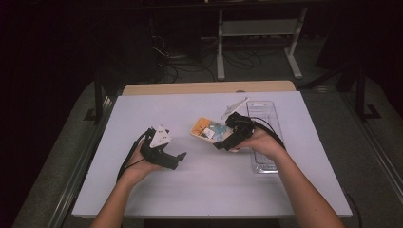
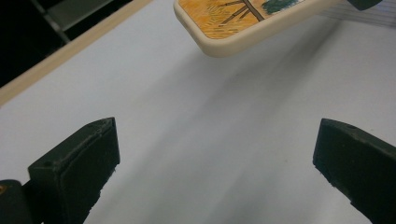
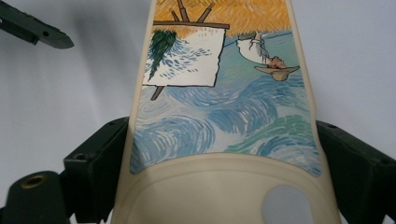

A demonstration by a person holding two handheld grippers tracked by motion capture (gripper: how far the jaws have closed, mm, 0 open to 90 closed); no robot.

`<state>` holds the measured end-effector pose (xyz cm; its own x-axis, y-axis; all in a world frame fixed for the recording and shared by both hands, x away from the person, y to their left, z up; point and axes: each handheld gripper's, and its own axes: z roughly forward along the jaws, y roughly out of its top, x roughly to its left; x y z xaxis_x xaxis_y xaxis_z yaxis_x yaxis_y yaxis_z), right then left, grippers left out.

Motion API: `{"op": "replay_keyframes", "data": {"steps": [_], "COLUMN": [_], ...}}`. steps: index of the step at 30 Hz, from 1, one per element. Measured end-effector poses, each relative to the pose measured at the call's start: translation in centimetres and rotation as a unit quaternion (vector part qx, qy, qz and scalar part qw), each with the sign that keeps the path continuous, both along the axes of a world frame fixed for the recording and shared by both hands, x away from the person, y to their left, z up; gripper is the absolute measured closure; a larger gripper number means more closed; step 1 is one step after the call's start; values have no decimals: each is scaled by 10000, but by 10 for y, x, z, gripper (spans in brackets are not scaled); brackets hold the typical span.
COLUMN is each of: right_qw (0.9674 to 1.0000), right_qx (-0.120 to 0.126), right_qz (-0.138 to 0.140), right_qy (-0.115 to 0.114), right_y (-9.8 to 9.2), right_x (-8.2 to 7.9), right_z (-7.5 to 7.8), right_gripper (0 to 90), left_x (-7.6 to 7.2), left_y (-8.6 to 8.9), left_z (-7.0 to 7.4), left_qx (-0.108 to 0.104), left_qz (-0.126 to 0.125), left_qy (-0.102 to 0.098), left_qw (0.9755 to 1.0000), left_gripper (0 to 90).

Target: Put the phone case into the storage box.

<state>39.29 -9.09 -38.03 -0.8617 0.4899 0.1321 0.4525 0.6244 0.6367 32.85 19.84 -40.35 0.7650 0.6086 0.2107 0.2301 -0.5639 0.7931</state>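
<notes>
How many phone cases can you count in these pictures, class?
1. The phone case, cream-edged with a painted scene, is clamped between the jaws of the right gripper, held above the white table, left of the clear tray.

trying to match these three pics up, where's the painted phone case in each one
High view: the phone case sits right of centre, gripped by the right gripper.
Left gripper view: its orange end pokes in at the top edge, above the white table.
Right gripper view: it runs up the middle, clamped between the jaws.
Shared landmark: the white table.
</notes>
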Motion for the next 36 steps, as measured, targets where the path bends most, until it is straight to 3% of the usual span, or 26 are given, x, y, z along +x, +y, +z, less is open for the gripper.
{"op": "replay_keyframes", "data": {"steps": [9, 11, 20, 24, 26, 27, 36], "right_qw": [9999, 9999, 9999, 9999, 9999, 9999, 10000], "right_qx": [-54, -44, -45, -40, -44, -49, -46], "right_qz": [14, 1, 0, -8, 7, 6, 32], "right_qy": [-111, -99, -105, -99, -119, -109, -82], "right_y": [-2, -2, -2, -2, -2, -2, -2], "right_x": [2, 2, 2, 1, 2, 2, 2], "right_z": [0, 0, 0, 0, 0, 0, 0], "right_gripper": [106, 106, 106, 106, 106, 106, 106], "left_x": [-3, -4, -10, -12, -13, -13, -17], "left_y": [-3, -4, -10, -13, -13, -14, -18], "left_z": [-2, -1, -3, -4, -3, -5, -7], "left_qx": [272, 414, 603, 751, 941, 886, 1205], "left_qz": [3, 4, -24, -35, -60, -48, -119], "left_qy": [-307, -410, -790, -988, -1078, -1121, -1426], "left_qw": [9992, 9983, 9950, 9923, 9897, 9897, 9824], "left_gripper": [0, 0, 0, 0, 0, 0, 0]}}
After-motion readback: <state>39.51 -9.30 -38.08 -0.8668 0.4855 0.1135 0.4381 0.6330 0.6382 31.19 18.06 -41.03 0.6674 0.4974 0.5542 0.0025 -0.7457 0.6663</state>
